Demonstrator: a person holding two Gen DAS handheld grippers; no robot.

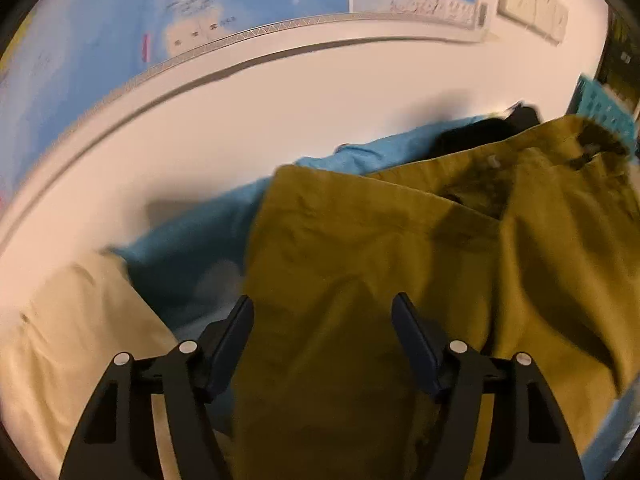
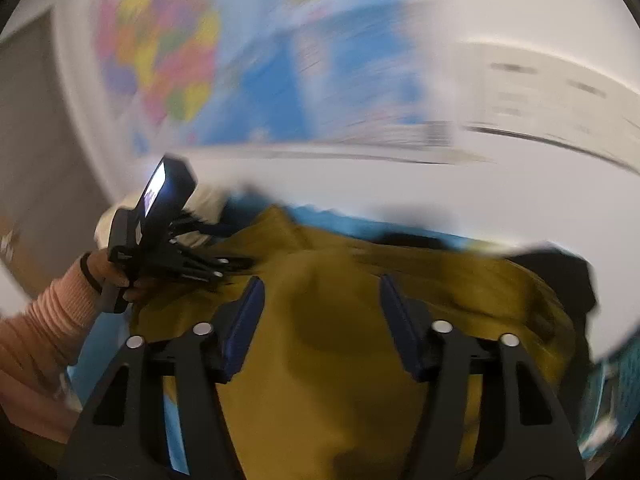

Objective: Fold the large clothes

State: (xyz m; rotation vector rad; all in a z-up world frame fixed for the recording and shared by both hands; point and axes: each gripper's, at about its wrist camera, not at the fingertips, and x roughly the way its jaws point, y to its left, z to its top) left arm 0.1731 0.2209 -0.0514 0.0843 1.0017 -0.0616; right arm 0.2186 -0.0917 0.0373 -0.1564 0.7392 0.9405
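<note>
blur: wall map (image 2: pixel 256 80) smeared | hidden: blue cloth (image 1: pixel 192 248) mostly under olive garment (image 1: pixel 360 264)

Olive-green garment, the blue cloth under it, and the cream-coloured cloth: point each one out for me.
olive-green garment (image 1: pixel 360 248): left wrist view, on its broad flat middle.
blue cloth (image 1: pixel 188 248): left wrist view, on the part showing left of the garment.
cream-coloured cloth (image 1: pixel 80 320): left wrist view, on its upper surface at lower left.

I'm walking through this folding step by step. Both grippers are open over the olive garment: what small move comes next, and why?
Probably lower the left gripper onto the near edge of the olive garment and pinch it. Both it and the right gripper stand open with nothing clamped, and the garment lies rumpled across the blue cloth, so it seems to need a fresh hold before it can be spread or folded.
</note>
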